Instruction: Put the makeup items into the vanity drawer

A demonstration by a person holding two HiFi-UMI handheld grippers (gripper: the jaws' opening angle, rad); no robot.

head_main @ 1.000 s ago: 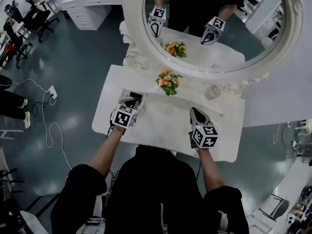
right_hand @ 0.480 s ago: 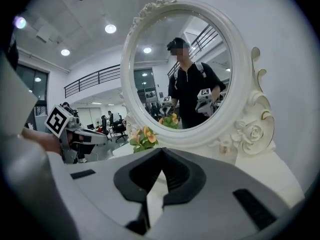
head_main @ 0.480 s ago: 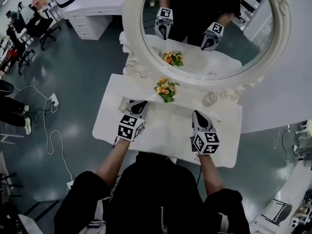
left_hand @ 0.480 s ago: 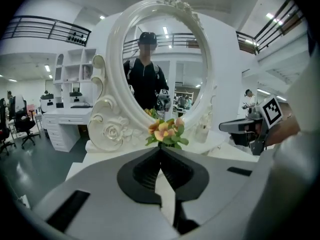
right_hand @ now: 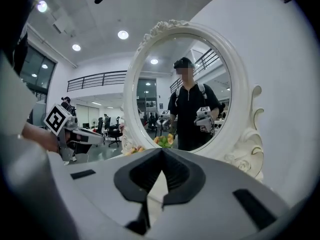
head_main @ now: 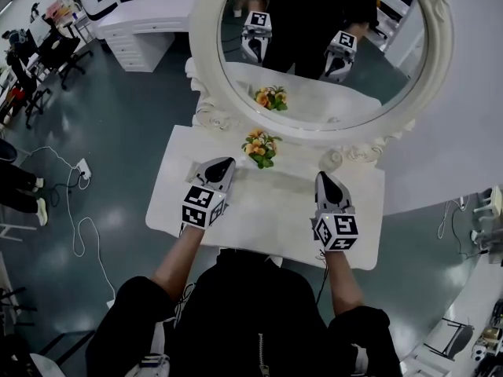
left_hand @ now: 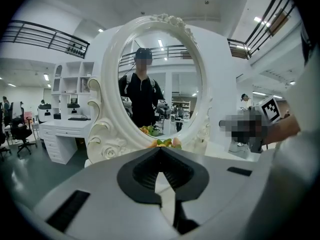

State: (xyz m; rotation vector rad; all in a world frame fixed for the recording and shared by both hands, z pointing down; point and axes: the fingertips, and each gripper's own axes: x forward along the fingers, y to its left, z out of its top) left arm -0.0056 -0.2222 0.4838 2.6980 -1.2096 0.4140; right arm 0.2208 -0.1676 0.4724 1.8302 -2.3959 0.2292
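Left hand-held gripper (head_main: 223,164) and right hand-held gripper (head_main: 324,177) hover closed, empty, before the mirror (head_main: 206,93); worktop (head_main: 267,204) shows no makeup: task seemingly done.

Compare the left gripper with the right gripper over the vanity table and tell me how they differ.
Place: the left gripper is over the table's left part, its tip close to the flowers; the right gripper is over the right part, farther from them.
Pose: the left gripper slants inward; the right gripper points almost straight at the mirror.
Shared: both have their jaws together with nothing between them.
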